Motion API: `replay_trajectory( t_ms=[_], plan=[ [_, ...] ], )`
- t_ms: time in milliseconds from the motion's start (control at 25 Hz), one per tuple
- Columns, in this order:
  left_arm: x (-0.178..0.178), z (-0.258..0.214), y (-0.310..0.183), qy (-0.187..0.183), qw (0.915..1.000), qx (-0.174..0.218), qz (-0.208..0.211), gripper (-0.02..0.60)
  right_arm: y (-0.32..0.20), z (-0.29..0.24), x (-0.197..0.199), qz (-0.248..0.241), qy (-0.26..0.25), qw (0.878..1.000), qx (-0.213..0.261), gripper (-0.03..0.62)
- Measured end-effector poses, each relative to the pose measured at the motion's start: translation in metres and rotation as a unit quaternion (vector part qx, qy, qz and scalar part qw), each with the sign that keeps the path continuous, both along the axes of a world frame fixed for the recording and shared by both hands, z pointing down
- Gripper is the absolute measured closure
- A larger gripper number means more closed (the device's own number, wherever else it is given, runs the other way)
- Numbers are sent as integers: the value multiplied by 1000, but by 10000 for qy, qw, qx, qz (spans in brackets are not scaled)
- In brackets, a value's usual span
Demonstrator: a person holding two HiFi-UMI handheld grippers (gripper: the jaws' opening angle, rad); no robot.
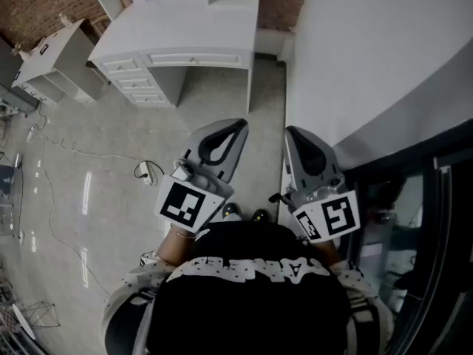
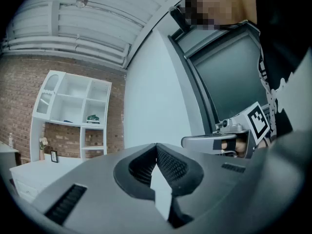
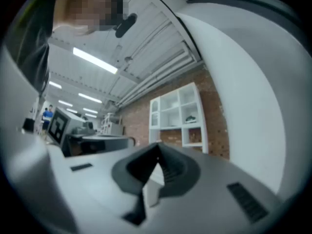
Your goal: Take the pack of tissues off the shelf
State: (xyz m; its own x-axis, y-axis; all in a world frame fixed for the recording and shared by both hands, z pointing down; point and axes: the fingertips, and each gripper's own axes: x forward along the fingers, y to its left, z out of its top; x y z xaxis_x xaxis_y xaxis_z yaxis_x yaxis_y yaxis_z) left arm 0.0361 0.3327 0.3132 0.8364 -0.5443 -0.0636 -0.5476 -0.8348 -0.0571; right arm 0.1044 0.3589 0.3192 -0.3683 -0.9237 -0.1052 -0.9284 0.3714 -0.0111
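The pack of tissues (image 2: 93, 118) is a small green and white bundle lying in a middle compartment of the white shelf unit (image 2: 73, 111) against the brick wall, far off. It shows as a small dark shape (image 3: 191, 118) in the right gripper view too. My left gripper (image 1: 238, 126) (image 2: 156, 147) and right gripper (image 1: 293, 133) (image 3: 157, 147) are held close to the person's chest, side by side. Both point toward the desk and shelf. The jaws of both are shut with nothing between them.
A white desk (image 1: 185, 28) with drawers (image 1: 137, 83) stands below the shelf. A white wall (image 1: 369, 58) runs along the right, with a dark glass door frame (image 1: 436, 228) beside it. A cable (image 1: 148, 172) lies on the grey floor at the left.
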Motion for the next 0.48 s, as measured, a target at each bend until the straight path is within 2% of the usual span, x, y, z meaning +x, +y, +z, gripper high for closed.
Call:
replay_trajectory(
  t_ms=[320,480],
  plan=[
    [9,3,-13,-84,9997,60,199,546,-12,-4,7,138,36,9999,46,563],
    [17,7,-17,-88,9988,-48,478,546,-18,-9,12,121,46,9999,59,563]
  ],
)
